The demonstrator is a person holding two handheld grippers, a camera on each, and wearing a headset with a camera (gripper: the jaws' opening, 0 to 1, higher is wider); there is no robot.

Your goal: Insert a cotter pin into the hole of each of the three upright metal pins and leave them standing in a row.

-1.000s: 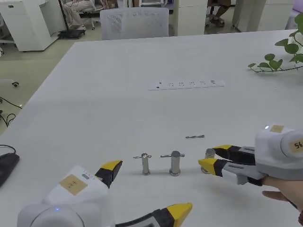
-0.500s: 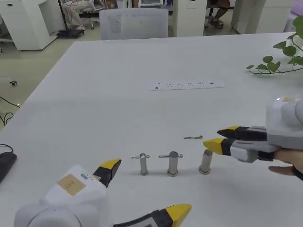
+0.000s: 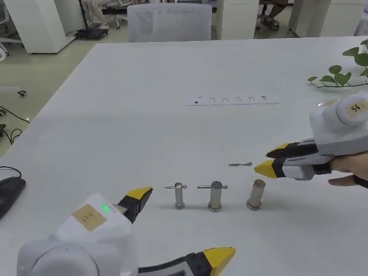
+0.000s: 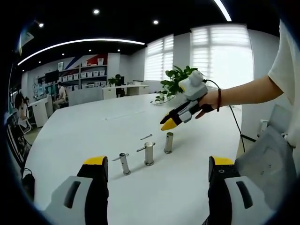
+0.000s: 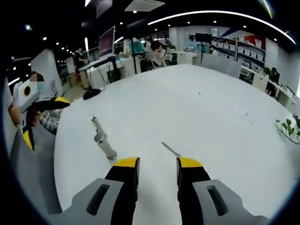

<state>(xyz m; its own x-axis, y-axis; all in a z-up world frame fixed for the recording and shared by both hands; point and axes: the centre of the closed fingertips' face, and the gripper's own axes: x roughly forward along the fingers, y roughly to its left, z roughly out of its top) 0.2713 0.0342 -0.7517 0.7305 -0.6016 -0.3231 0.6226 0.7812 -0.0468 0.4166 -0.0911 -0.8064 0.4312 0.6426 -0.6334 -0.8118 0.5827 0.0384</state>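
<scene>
Three upright metal pins stand in a row near the table's front. The left pin and the middle pin each carry a cotter pin through the top. The right pin has a bare top. A loose cotter pin lies flat just behind the row. My right gripper hovers just right of it, open with a narrow gap and nothing between its fingers; its own view has the loose cotter pin right ahead. My left gripper is wide open in front of the row and holds nothing.
A white power strip lies mid-table behind the work. A green plant trails over the right edge. A dark object sits at the left edge. A chair stands at the far side.
My right gripper has let go of the right pin, left it standing, and moved up and back toward the loose cotter pin. The left gripper has stayed put.
</scene>
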